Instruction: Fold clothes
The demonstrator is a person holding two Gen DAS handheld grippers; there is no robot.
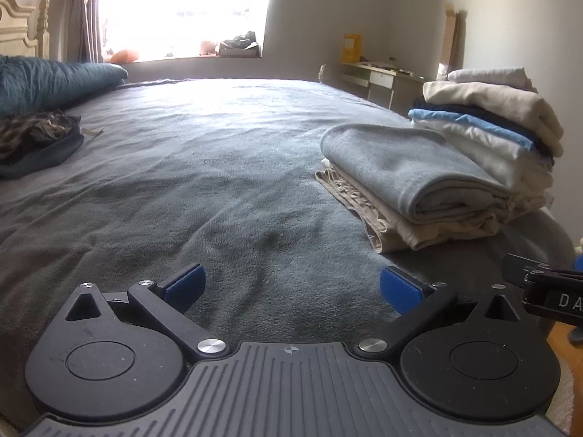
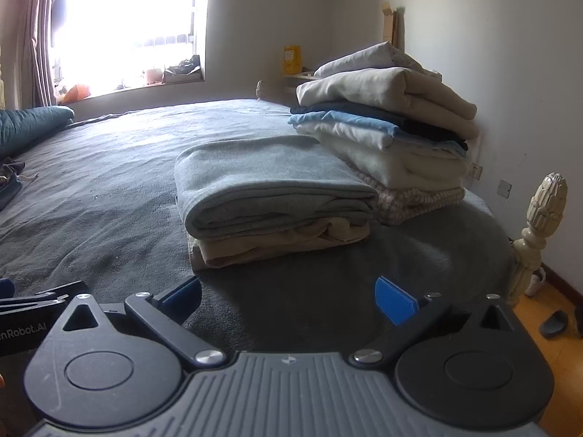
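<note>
Clothes: loose heap (image 1: 34, 142) far left on bed (image 1: 218, 167), nearer left tongs (image 1: 291, 287); folded stacks (image 2: 277, 189) ahead of right tongs (image 2: 288, 298). Both tongs spread, empty.

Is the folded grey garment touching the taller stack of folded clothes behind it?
Touching. In the right wrist view the grey garment's far right edge butts against the pinkish bottom layer of the taller stack, with no gap showing.

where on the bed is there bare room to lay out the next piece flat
The widest bare patch is the middle of the grey bedspread, between the unfolded dark clothes and the grey folded garment. The far side near the window is bare too. It is crowded around the tall folded stack.
</note>
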